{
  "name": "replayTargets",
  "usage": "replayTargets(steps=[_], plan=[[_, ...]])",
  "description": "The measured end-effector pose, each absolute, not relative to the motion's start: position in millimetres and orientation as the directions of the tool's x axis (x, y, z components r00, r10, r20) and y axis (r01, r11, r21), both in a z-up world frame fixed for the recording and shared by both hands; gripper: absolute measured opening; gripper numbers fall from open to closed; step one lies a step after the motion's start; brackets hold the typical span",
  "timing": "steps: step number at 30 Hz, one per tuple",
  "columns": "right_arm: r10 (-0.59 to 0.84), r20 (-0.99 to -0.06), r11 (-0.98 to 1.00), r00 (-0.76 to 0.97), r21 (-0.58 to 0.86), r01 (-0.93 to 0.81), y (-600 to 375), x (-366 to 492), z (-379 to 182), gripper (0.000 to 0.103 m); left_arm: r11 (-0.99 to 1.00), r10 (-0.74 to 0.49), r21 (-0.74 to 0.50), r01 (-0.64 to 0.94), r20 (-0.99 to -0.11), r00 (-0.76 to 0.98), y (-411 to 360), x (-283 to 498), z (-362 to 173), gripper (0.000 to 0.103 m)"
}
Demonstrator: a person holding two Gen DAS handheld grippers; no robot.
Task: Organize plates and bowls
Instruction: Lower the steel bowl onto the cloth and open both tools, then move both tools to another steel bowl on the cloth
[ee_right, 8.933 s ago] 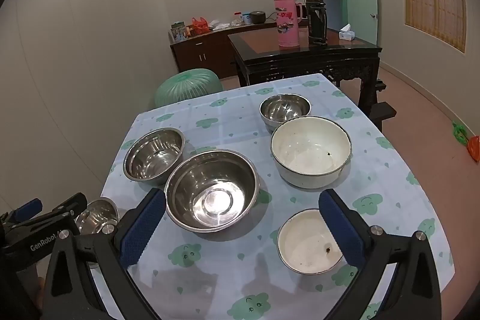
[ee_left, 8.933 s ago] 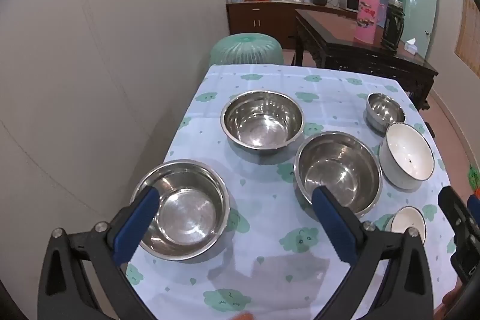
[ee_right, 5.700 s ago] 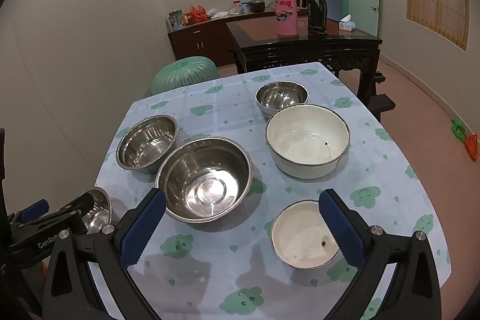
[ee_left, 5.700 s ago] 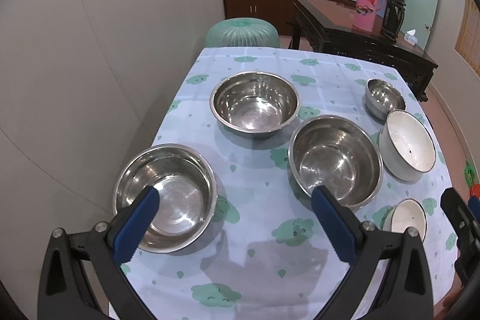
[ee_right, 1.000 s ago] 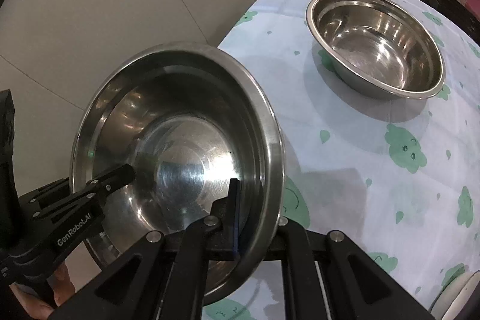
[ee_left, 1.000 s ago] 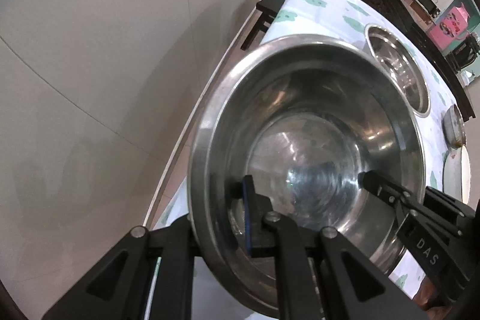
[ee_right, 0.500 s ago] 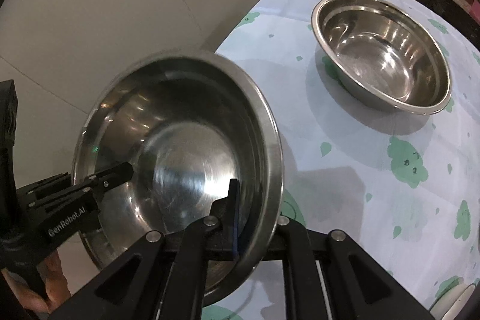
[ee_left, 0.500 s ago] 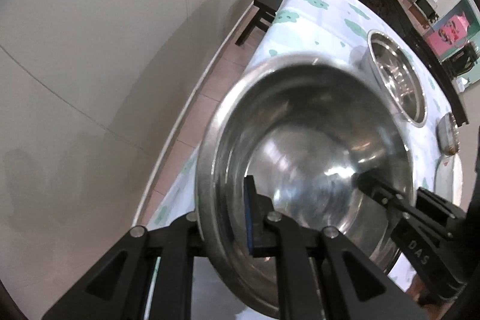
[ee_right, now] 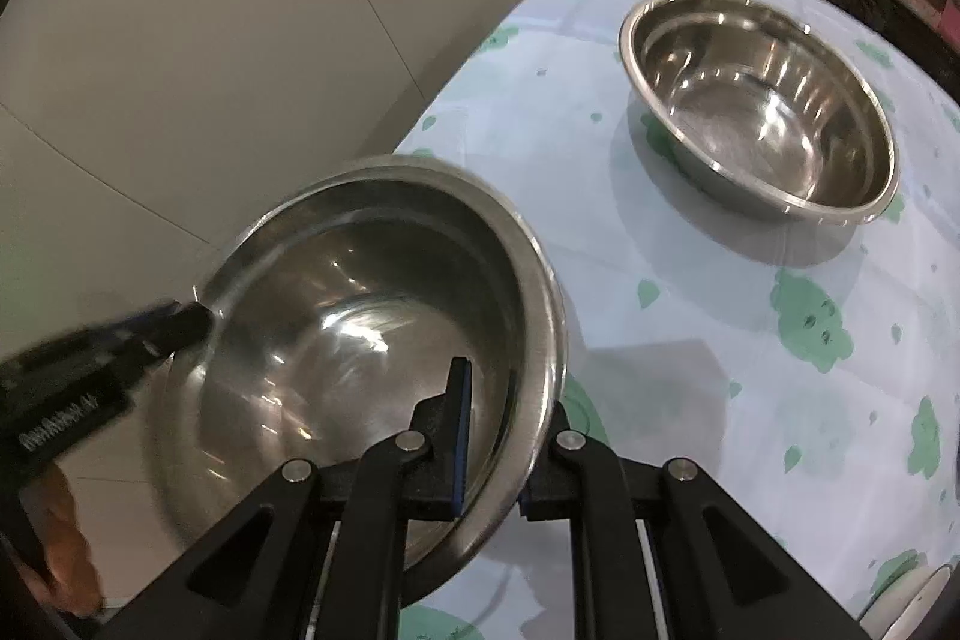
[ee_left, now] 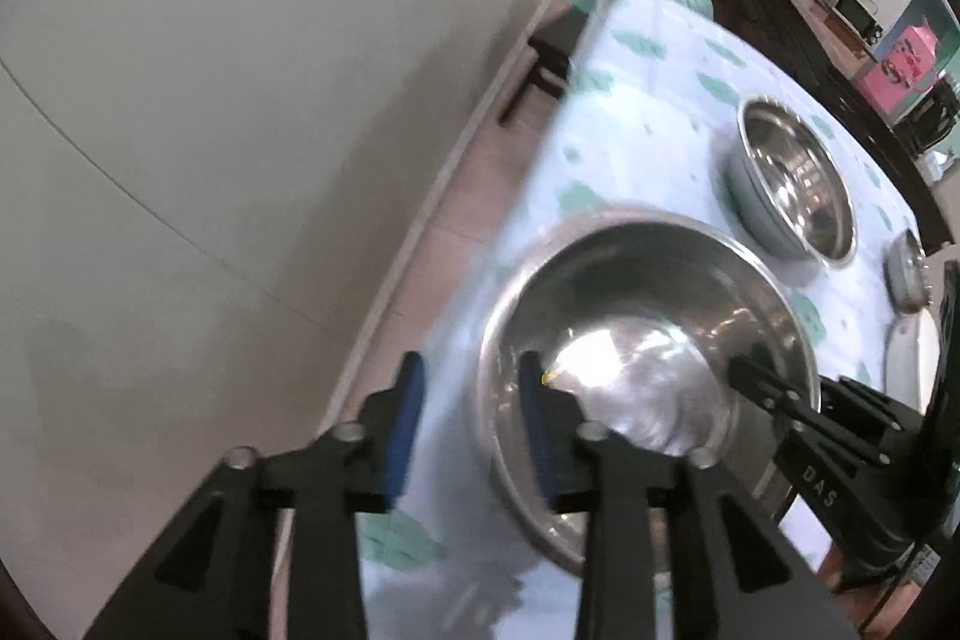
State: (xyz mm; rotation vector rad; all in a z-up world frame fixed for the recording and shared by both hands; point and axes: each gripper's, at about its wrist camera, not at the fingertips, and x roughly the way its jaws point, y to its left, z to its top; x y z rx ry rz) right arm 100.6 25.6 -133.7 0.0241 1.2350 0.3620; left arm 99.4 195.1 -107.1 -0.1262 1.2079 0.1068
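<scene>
So progress-wise this looks barely started. The only thing in play is the big shiny stainless steel bowl (ee_right: pixel 372 340) at the near corner of the table with the white cloth printed with green clouds (ee_right: pixel 750 328), right by the edge next to the wall. It's tilted, and whether its bottom is touching the cloth I can't really tell.

The right gripper (ee_right: pixel 489 430) has its jaws pinched together on that bowl's near rim, one blue pad inside and the other outside the wall, so that one is carrying it. The left gripper (ee_left: pixel 471 418) has just been opening: its jaws stand apart, the bowl's rim sits between the two blue pads (ee_left: pixel 403 415), and neither pad seems to press on the metal. The left view is smeared, so I wouldn't swear to a tiny bit of contact. To me it reads as a handoff, the left letting go and the right keeping hold.

What's left is pretty much everything, going by the pictures. A second wide steel bowl (ee_right: pixel 759 112) sits by itself farther along the cloth, well apart from the held one and with nothing nested in it. In the left view there's a small steel bowl (ee_left: pixel 906 274) and the edge of a white enamel bowl (ee_left: pixel 912 358) off to the right, each separate too. Nothing is stacked yet. My guess is the held bowl goes into or under that second one, and then the smaller ones follow.
</scene>
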Motion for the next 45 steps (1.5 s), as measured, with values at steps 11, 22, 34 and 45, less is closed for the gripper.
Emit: replayTargets(steps=[11, 22, 34, 45], plan=[[0.349, -0.877, 0.937, 0.331, 0.319, -0.144, -9.0, 96.0, -114.9, 0.016, 0.987, 0.013, -0.048, -0.154, -0.927, 0.375, 196.8, 97.5, -101.2, 0.041], [0.325, -0.853, 0.942, 0.408, 0.33, -0.061, -46.8, 76.7, -94.2, 0.016, 0.997, -0.021, -0.051, -0.065, -0.918, 0.396, 151.4, 97.8, -96.1, 0.041], [0.285, -0.84, 0.943, 0.462, 0.332, 0.022, -95.8, 48.7, -85.3, 0.016, 0.999, -0.013, 0.006, 0.041, -0.895, 0.446, 94.1, 91.6, -84.9, 0.041], [0.272, -0.817, 0.93, 0.508, 0.359, 0.08, -126.7, 23.1, -72.2, 0.016, 0.991, -0.004, 0.063, 0.116, -0.863, 0.505, 55.9, 85.0, -69.4, 0.041]])
